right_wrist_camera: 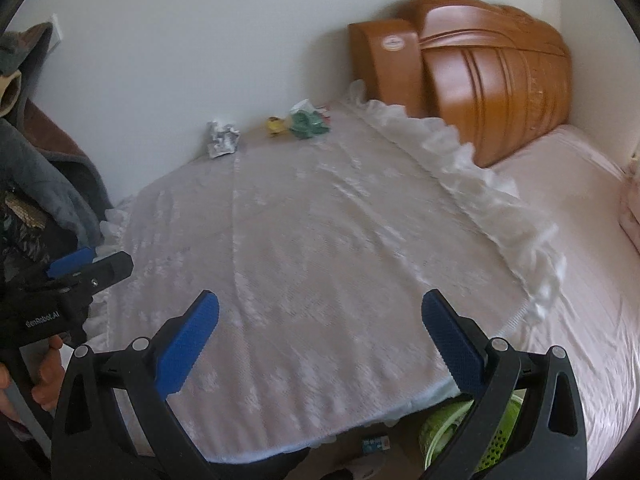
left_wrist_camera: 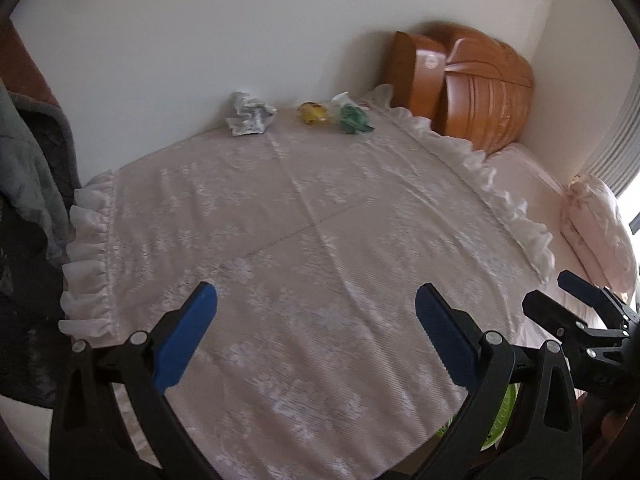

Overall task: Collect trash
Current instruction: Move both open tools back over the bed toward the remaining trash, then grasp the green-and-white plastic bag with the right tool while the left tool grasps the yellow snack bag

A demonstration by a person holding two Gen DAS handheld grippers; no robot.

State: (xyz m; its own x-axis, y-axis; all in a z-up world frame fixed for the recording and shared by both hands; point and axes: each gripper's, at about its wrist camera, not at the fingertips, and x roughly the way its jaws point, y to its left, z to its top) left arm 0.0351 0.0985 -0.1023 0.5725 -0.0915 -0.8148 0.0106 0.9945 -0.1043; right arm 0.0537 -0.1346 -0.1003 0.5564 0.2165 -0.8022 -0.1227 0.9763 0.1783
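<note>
Three pieces of trash lie at the bed's far edge by the wall: a crumpled white paper [left_wrist_camera: 249,114] [right_wrist_camera: 222,138], a yellow wrapper [left_wrist_camera: 312,112] [right_wrist_camera: 276,125] and a green wrapper with clear plastic [left_wrist_camera: 354,118] [right_wrist_camera: 309,122]. My left gripper [left_wrist_camera: 316,322] is open and empty over the near part of the bedspread, far from them. My right gripper [right_wrist_camera: 320,328] is open and empty too, also over the near bedspread. The right gripper also shows in the left wrist view [left_wrist_camera: 560,300], and the left gripper in the right wrist view [right_wrist_camera: 86,266].
A pale lace bedspread [left_wrist_camera: 304,220] [right_wrist_camera: 320,220] with a white ruffle covers the bed. A wooden headboard [left_wrist_camera: 476,84] [right_wrist_camera: 480,80] stands at the back right. A pink pillow [left_wrist_camera: 596,224] lies right. A green perforated basket [right_wrist_camera: 480,436] [left_wrist_camera: 498,420] sits below the near edge. Clothes [left_wrist_camera: 28,168] [right_wrist_camera: 40,168] hang left.
</note>
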